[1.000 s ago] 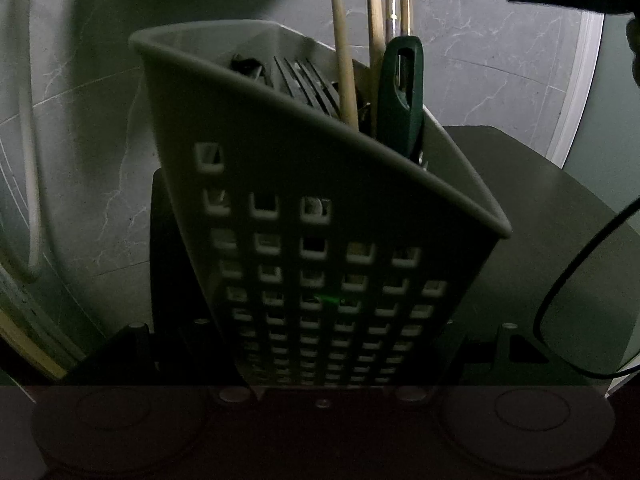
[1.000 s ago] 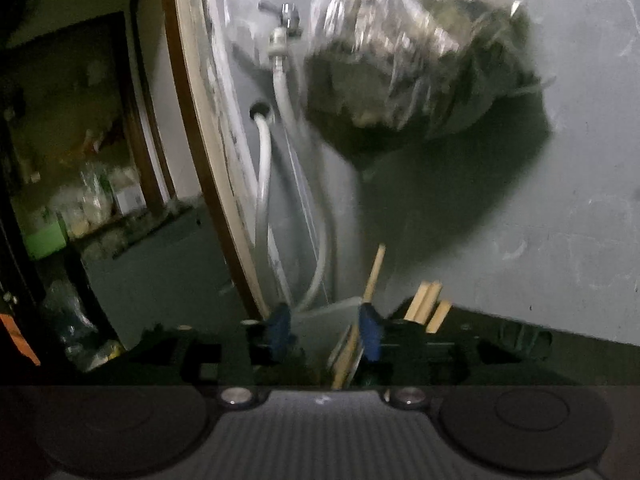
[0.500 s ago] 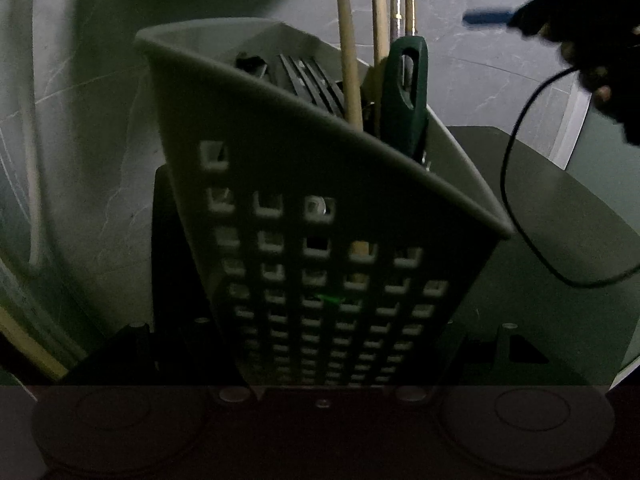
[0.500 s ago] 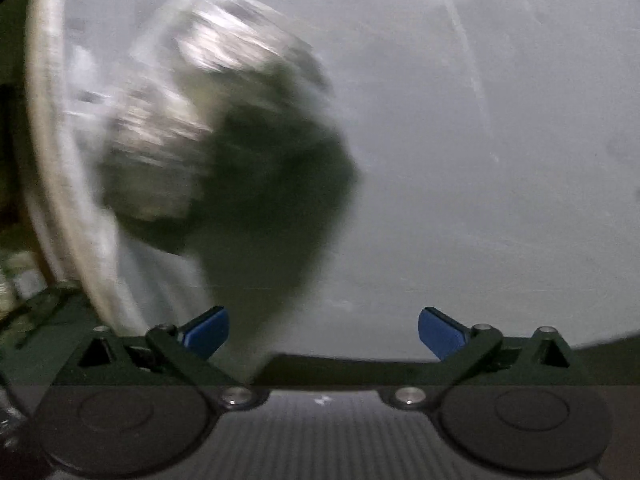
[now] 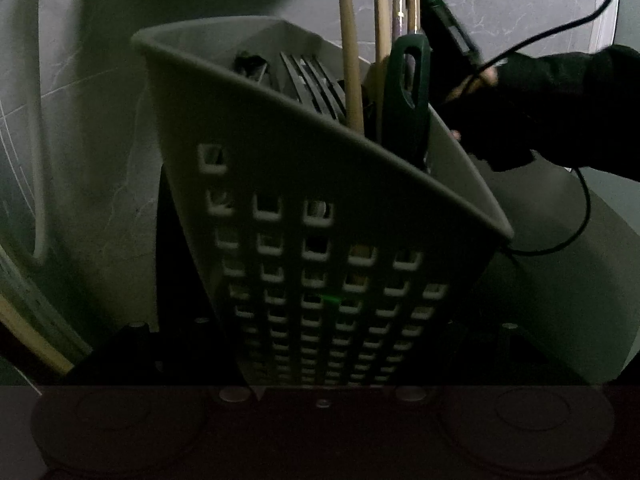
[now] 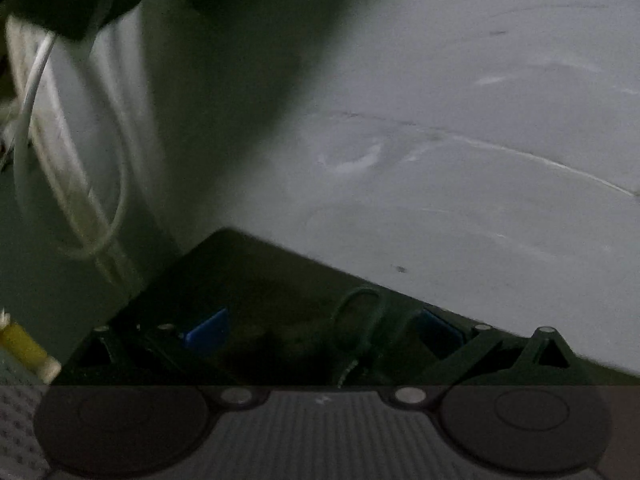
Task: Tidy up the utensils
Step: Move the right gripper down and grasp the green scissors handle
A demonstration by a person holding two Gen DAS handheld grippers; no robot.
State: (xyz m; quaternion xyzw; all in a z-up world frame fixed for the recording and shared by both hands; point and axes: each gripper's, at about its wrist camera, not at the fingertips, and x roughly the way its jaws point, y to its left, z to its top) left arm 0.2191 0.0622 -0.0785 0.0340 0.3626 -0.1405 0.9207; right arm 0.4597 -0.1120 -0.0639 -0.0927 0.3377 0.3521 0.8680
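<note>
My left gripper (image 5: 320, 376) is clamped on the base of the grey utensil basket (image 5: 320, 216), which is tilted and fills most of that view. Inside it the wooden chopsticks (image 5: 352, 60), a green-handled tool (image 5: 404, 92) and some dark fork tines (image 5: 312, 84) stand just as they did a second ago, so the stored load has not shifted.

The change is on my right side. A second ago the right gripper (image 6: 320, 332) was nearly together among the chopsticks at the basket; half a second ago it was already wide apart over bare wall. Now it is still apart, blue pads (image 6: 208, 330) showing, lowered over a dark surface (image 6: 256, 280) where a dark loop handle (image 6: 360, 312) lies between the fingers, not yet pinched. From the left view my right hand (image 5: 520, 120) hangs just beside the basket rim.

I read that as one utensil delivered and the next being lined up; the blur makes the handle's exact contact impossible to tell
</note>
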